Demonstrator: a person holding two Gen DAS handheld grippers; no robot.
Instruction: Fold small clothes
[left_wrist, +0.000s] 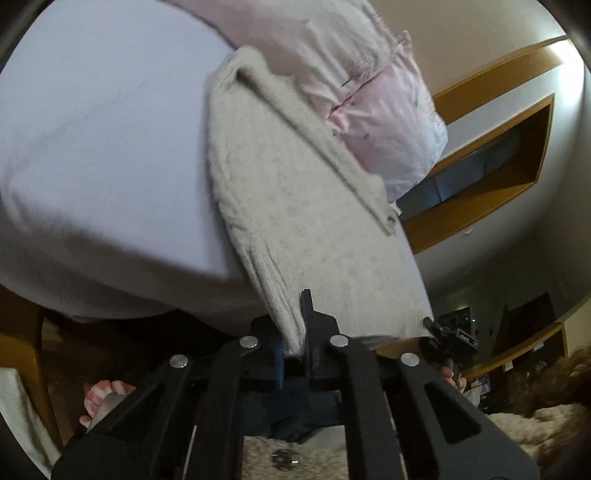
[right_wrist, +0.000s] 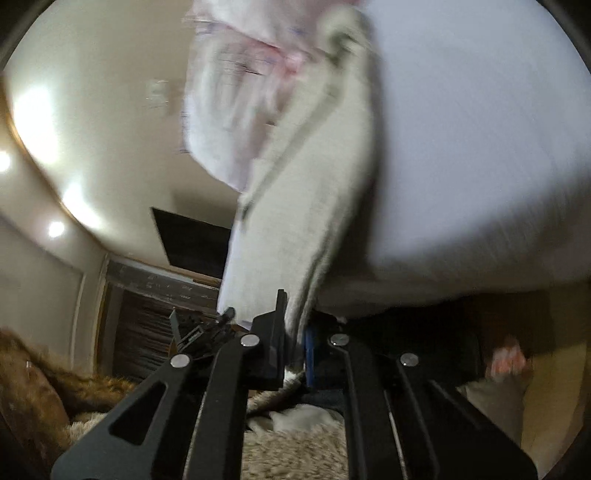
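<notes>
**Two tools, one knit garment held between them**

One cream knit garment (left_wrist: 295, 206) is in play, and both tools have it. In the left wrist view the left tool (left_wrist: 293, 350) is clamped on a bunched edge of the knit at lower centre of the frame, and the fabric runs up from there to the upper middle. In the right wrist view the right tool (right_wrist: 295, 350) is likewise clamped on an edge of the same garment (right_wrist: 306, 206), which rises as a long strip toward the top of the frame.

One pink printed cloth (left_wrist: 373, 107) lies against the far end of the knit, in the upper right of the left view; it shows in the right view too (right_wrist: 236, 110), at upper centre, but badly blurred. One surface draped in a white sheet (left_wrist: 103, 147) fills the left half of the left view and the right half of the right view (right_wrist: 480, 147); the knit lies partly over its edge.

Only the left view is sharp enough to show the knit's ribbed hem and small print marks on the pink cloth, and it alone shows a wooden wall niche (left_wrist: 491, 170) at right. Only the right view shows a dark flat panel (right_wrist: 192, 240) on the wall at centre left and ceiling lights (right_wrist: 55, 229) at the left edge. Each view catches the opposite tool small at the knit's other corner: the right one (left_wrist: 443, 332), the left one (right_wrist: 201, 328).
</notes>
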